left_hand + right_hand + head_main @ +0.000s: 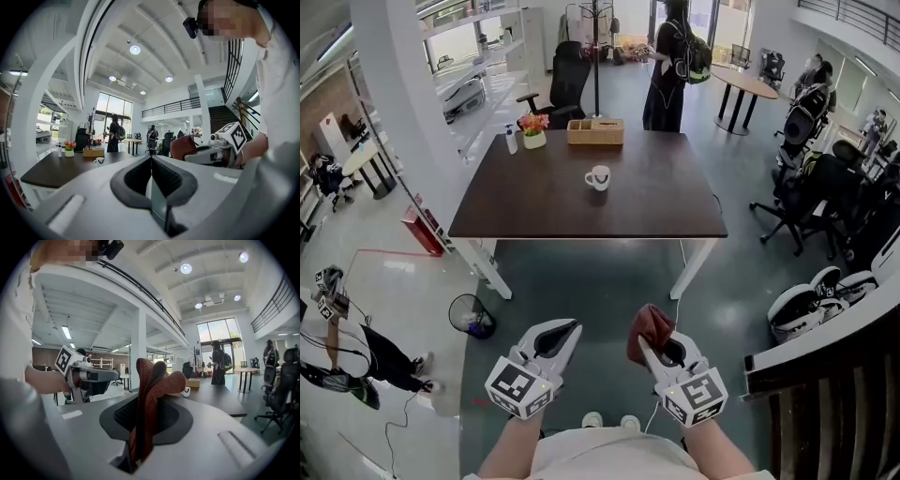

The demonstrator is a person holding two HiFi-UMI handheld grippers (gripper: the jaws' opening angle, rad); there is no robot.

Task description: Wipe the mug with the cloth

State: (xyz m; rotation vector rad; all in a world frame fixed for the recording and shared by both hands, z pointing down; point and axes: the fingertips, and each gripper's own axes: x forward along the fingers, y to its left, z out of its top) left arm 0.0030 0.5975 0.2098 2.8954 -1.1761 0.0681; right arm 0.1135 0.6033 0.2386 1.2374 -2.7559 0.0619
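Both low and side by side: left gripper (pixel 566 332) together, empty; right gripper (pixel 653 347) tight on cloth (pixel 650 324)

No word, number or brand can be read anywhere. The left gripper (pixel 566 330) and right gripper (pixel 651 339) bear only black-and-white square patterns, without letters.

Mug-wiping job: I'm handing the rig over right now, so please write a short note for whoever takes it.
Left gripper: jaws together, nothing between them.
Right gripper: shut on the red-brown cloth, which bunches up above the jaws.
Mug: white, upright on the dark table, well ahead of both grippers.
Done: cloth is in hand.
Left: step up to the table, probably steady the mug with the left gripper, then wipe it. Cloth and mug have not yet met.
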